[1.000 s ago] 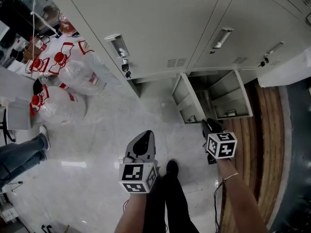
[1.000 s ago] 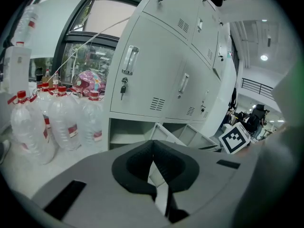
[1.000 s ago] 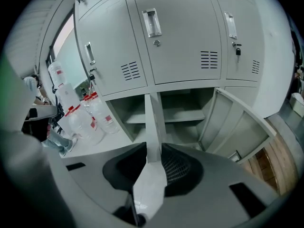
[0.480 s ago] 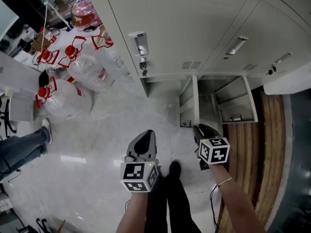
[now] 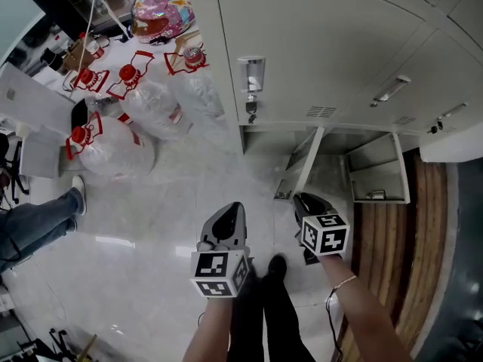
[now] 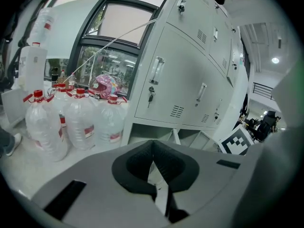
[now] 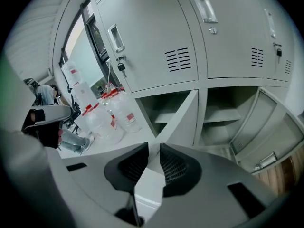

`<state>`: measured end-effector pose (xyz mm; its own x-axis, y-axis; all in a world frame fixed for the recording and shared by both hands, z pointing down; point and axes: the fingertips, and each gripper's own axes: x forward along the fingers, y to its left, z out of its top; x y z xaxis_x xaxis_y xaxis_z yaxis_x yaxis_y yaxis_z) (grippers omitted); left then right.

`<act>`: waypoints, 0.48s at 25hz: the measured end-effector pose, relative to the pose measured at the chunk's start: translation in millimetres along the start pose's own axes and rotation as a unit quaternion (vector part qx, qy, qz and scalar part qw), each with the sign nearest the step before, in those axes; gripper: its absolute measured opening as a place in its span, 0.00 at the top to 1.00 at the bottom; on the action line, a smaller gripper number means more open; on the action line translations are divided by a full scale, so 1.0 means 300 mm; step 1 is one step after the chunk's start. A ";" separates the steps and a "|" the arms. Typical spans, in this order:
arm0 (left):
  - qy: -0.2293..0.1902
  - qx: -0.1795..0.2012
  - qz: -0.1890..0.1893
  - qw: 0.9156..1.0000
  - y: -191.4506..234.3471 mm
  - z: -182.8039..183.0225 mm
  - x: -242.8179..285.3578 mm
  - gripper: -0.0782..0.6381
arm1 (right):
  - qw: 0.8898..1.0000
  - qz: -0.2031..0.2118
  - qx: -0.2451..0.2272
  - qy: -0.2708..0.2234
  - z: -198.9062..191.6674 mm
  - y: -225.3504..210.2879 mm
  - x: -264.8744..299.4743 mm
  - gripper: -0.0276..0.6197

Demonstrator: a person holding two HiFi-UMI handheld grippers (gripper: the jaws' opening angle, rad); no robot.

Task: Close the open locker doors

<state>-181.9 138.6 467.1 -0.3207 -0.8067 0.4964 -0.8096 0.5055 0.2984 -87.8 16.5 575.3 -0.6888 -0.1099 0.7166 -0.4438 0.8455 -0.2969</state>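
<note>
Two bottom lockers stand open. The left open door (image 5: 311, 157) (image 7: 183, 113) sticks out edge-on toward me, and the right open door (image 5: 377, 173) (image 7: 268, 127) swings wide to the right. My right gripper (image 5: 299, 197) (image 7: 153, 145) hangs just in front of the left door's free lower edge. Its jaws are closing with a narrow gap left, and the door's edge lines up with that gap just beyond the tips, not pinched. My left gripper (image 5: 230, 208) (image 6: 153, 141) hovers over the floor to the left, pads together and empty.
Several large water bottles with red caps (image 5: 113, 138) stand on the floor left of the lockers. A person's leg and shoe (image 5: 45, 217) are at the far left. Keys hang from an upper locker's lock (image 5: 251, 111). A wooden strip (image 5: 392, 255) runs along the right.
The view has slid left along the lockers. My right gripper has moved left, from in front of the right open locker to the left door's edge. The left gripper has hardly moved.
</note>
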 end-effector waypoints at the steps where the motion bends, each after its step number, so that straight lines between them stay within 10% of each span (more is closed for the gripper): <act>1: -0.001 -0.001 0.002 1.000 0.011 0.004 0.001 0.86 | 1.000 0.003 -0.004 0.001 0.011 0.013 0.015 0.83; 12: -0.003 -0.016 0.020 1.000 0.135 0.047 0.039 0.86 | 0.999 0.038 -0.028 -0.006 0.147 0.165 0.202 0.84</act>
<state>-225.4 145.3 473.7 -0.3554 -0.7877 0.5032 -0.7796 0.5468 0.3054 -176.8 28.5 576.0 -0.7259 -0.0501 0.6860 -0.3578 0.8793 -0.3144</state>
